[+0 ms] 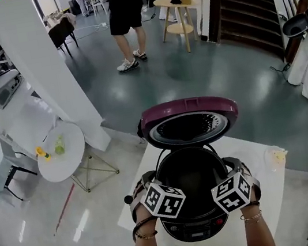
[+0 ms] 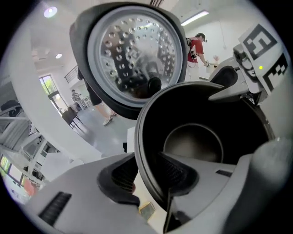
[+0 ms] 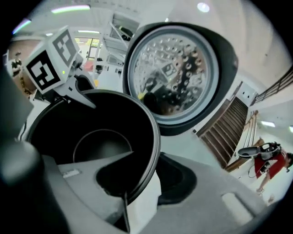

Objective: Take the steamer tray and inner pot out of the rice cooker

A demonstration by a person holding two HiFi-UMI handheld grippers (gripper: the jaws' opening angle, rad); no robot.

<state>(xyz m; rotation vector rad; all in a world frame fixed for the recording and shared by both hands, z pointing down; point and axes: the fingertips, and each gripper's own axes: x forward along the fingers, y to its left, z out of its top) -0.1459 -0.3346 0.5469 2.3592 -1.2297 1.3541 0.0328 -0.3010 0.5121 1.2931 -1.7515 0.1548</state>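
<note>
pinching the inner pot (image 2: 192, 146) rim: left hand-held gripper (image 2: 147, 179), right hand-held gripper (image 3: 147, 180); head view hides pads.

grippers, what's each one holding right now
Left gripper: closed on the inner pot rim.
Right gripper: closed on the inner pot rim, opposite side.

1. Glossy maroon rice-cooker lid (image 1: 188, 109) up top, with a silver dotted inner plate (image 2: 132, 59)!
2. Round black metal inner pot (image 1: 191, 171), dark throughout.
3. Grey left gripper (image 2: 147, 176) and right gripper (image 3: 144, 183), both with white cubes (image 1: 163, 200) carrying black square markers.
4. Plain white table (image 1: 266, 200).
</note>
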